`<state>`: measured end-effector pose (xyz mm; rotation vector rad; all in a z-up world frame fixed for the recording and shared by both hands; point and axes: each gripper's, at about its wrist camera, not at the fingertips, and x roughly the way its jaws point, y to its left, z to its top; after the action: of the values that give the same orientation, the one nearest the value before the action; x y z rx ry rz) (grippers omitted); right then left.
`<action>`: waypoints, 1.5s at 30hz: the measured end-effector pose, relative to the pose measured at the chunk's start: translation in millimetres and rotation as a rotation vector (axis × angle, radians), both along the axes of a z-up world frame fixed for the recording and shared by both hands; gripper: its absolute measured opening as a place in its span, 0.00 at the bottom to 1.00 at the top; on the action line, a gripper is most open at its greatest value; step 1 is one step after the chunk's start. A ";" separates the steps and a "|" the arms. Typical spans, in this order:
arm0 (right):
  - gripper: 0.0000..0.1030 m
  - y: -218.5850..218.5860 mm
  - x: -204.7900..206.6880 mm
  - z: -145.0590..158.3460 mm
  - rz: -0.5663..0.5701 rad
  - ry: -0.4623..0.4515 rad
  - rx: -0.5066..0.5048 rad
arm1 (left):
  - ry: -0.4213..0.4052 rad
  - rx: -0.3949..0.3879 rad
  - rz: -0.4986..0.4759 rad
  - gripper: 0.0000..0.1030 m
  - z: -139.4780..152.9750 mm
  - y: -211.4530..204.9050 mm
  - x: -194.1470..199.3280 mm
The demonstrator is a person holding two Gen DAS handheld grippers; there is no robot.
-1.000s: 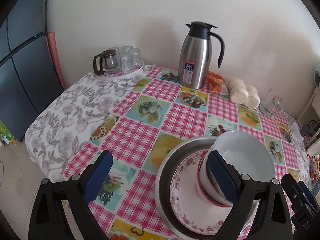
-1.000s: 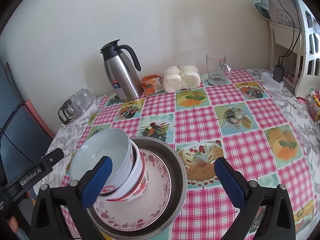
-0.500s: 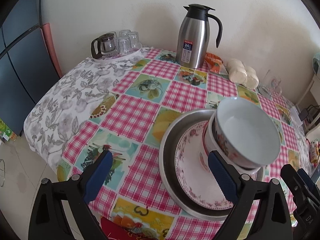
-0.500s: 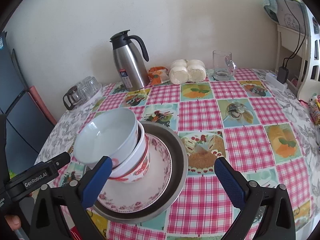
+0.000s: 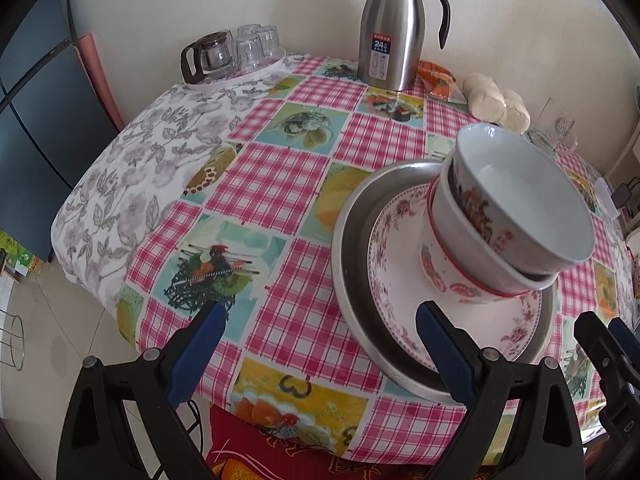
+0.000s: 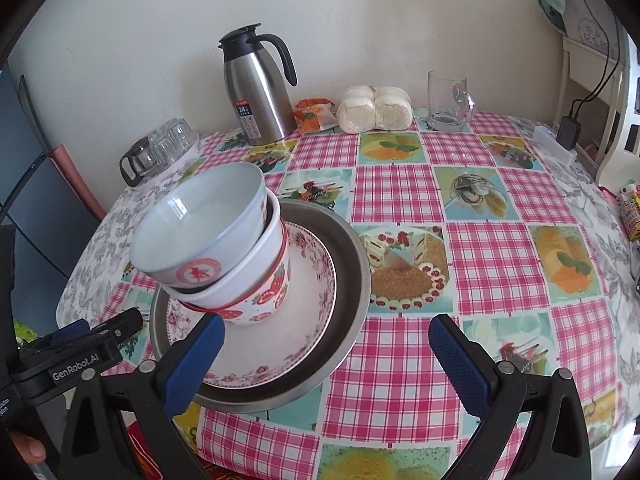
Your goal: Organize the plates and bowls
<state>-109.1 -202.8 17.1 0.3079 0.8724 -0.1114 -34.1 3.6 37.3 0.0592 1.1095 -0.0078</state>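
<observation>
**Both grippers hanging open over the stacked dishes**

You are holding the left gripper (image 5: pixel 316 344) above the near edge of the bench (image 5: pixel 280 184), its jaws standing wide apart and gripping nothing. Its right blue pad is showing in front of the near rim of the metal pan (image 5: pixel 348 248), though you cannot tell from this view whether it is touching. You are holding the right gripper (image 6: pixel 328 354) just beside it, jaws likewise spread wide and empty; its left pad is overlapping the near edge of the pan in the picture, while its right pad is hanging over the checked tablecloth (image 6: pixel 404 196).

The stack is sitting near the front of the bench. The floral plate (image 6: pixel 304 300) is lying inside the pan. The strawberry bowl (image 6: pixel 260 300) is standing on the plate, toward the side nearest your left gripper, and the white bowl (image 6: pixel 200 220) is nesting in it, tilting rather than sitting level, its mouth leaning toward the right gripper.

Along the wall, the steel thermos jug (image 5: pixel 390 28) is standing upright. To its left, the glass teapot (image 5: pixel 208 56) and tumblers (image 5: pixel 256 44) are resting on a tray. To its right, an orange packet (image 6: pixel 314 114), wrapped buns (image 6: pixel 374 110) and a glass mug (image 6: pixel 448 100) are sitting in a row.
</observation>
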 end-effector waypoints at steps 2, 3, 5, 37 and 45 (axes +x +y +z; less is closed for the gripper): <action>1.00 0.0 -1.1 -1.1 0.000 0.004 -0.001 | 0.006 -0.002 0.000 0.94 -1.2 0.4 -1.7; 1.00 -0.3 -1.6 -1.4 0.000 0.004 -0.001 | 0.008 -0.004 0.000 0.93 -1.6 0.6 -2.5; 1.00 0.0 -2.9 -2.1 0.000 0.005 -0.004 | 0.015 -0.006 0.001 0.93 -2.4 1.2 -3.2; 1.00 2.7 -7.2 -12.5 0.003 0.053 -0.022 | 0.057 -0.009 -0.002 0.93 -7.5 1.7 -8.1; 1.00 2.7 -6.6 -12.5 0.003 0.054 -0.023 | 0.064 -0.010 -0.007 0.93 -8.9 0.9 -7.6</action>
<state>-115.8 -200.1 4.6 0.2836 0.9242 -0.1275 -41.7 4.5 28.4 0.0544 1.1736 -0.0220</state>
